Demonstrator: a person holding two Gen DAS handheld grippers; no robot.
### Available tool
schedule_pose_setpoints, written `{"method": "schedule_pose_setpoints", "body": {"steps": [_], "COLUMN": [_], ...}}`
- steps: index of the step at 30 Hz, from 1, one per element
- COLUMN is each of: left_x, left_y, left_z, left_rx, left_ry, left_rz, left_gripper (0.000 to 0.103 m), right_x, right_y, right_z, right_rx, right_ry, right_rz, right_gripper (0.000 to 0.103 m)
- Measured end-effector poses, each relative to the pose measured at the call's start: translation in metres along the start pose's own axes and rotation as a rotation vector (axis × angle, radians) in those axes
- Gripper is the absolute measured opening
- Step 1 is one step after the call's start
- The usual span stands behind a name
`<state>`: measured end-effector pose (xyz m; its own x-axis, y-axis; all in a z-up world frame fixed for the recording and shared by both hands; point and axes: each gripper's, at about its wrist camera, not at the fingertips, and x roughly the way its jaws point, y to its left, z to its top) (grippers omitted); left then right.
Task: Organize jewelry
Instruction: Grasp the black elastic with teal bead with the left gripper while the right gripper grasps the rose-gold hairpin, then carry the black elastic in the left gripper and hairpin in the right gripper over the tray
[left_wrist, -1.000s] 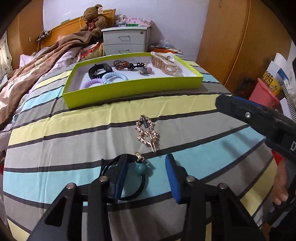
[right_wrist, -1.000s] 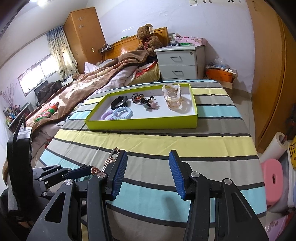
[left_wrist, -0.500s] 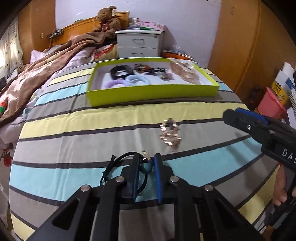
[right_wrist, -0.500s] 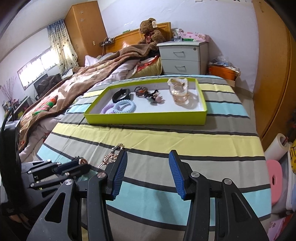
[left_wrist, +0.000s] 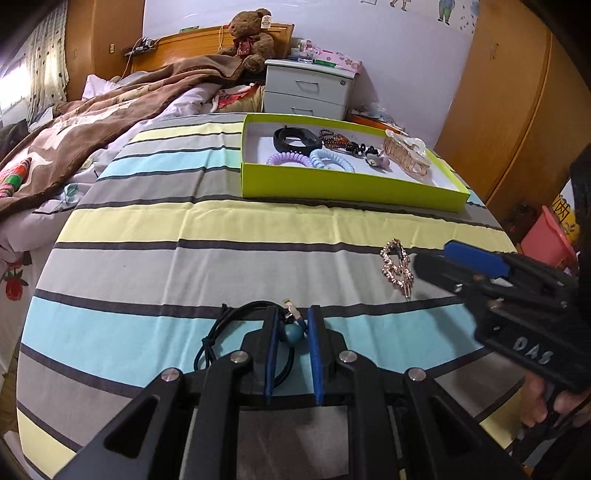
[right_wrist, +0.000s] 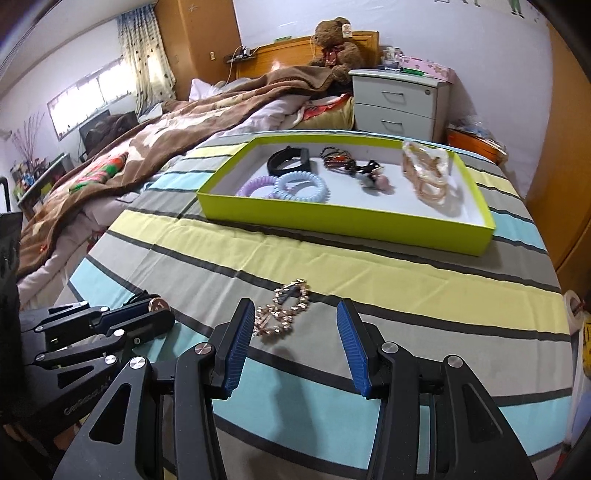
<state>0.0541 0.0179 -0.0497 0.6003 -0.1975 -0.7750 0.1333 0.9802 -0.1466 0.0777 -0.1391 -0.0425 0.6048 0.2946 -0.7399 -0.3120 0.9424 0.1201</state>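
Left claw pinching a beaded hair tie, right claw spread over a gold hair clip on the striped bed.

Nearest, the left claw (left_wrist: 293, 325) has just narrowed and its blue pads clamp the teal bead of a dark hair tie (left_wrist: 236, 332), whose cord loops out to the left on the striped bedsheet (left_wrist: 184, 229). Just beyond the right claw (right_wrist: 293, 317), whose jaws stand apart with nothing gripped, lies the gold hair clip (right_wrist: 282, 308), touching the sheet beside the left pad. Farther back sits the lime green tray (right_wrist: 332, 218), holding a black band (right_wrist: 290, 160), purple and blue spiral hair ties (right_wrist: 303, 186) and a clear claw clip (right_wrist: 426, 171).
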Motion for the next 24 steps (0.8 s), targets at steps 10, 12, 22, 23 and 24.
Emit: {"method": "schedule_pose_setpoints", "body": {"steps": [10, 12, 22, 23, 24], "left_x": [-0.001, -0.001, -0.001, -0.001, -0.001], "left_y": [0.006, 0.006, 0.008, 0.008, 0.009], "left_z": [0.000, 0.000, 0.001, 0.001, 0.002], "left_rx": [-0.012, -0.012, -0.017, -0.018, -0.019], "left_ry": [-0.002, -0.001, -0.001, 0.000, 0.001], "left_rz": [-0.030, -0.033, -0.040, -0.040, -0.041], "left_gripper": [0.016, 0.016, 0.017, 0.017, 0.017], "right_x": [0.015, 0.015, 0.007, 0.006, 0.004], "right_y": [0.014, 0.015, 0.010, 0.010, 0.010], "right_z": [0.000, 0.000, -0.004, -0.004, -0.004], "right_rx": [-0.036, -0.042, -0.036, -0.035, -0.036], "right_ry": [0.037, 0.038, 0.033, 0.030, 0.024], "right_rz": [-0.018, -0.025, -0.034, -0.031, -0.033], "right_gripper": [0.022, 0.019, 0.013, 0.000, 0.000]}}
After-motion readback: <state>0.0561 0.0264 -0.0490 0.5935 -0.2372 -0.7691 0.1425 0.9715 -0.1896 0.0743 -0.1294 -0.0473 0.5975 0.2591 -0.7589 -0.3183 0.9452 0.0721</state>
